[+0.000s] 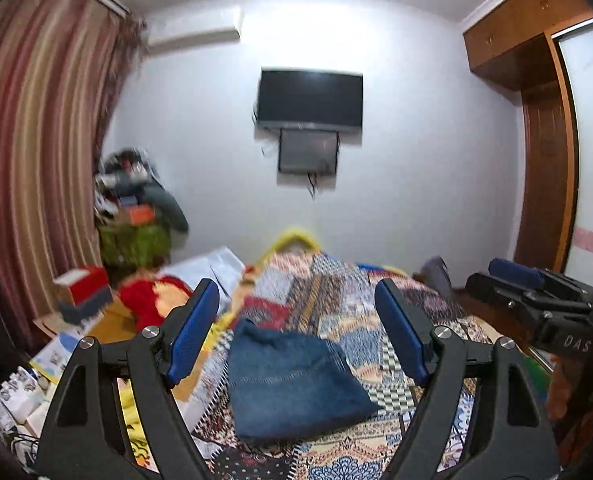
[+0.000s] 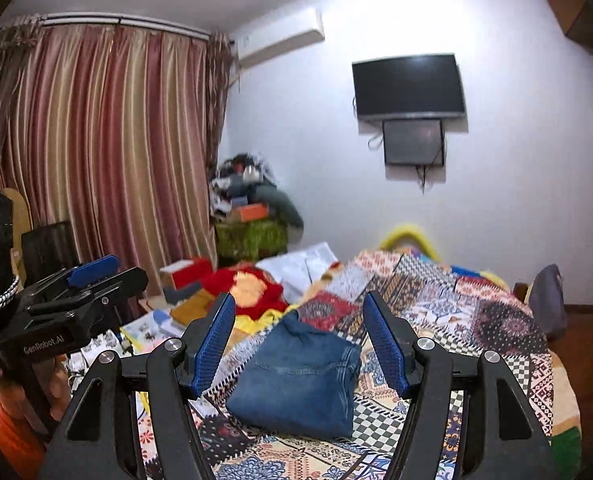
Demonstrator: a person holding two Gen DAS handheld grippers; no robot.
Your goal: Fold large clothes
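Denim jeans [image 1: 292, 384] lie folded on the bedspread [image 1: 376, 300], beyond both empty claws.

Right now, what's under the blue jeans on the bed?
The folded jeans lie on a colourful patchwork bedspread. Its patterns show all around them. Whatever is directly beneath the denim is covered, so I cannot tell if anything else is there.

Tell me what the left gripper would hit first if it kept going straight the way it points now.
Probably nothing close: the left gripper is open and empty, aimed out over the folded jeans and the quilt. It would likely meet the quilt's far end or the wall; depth is unclear.
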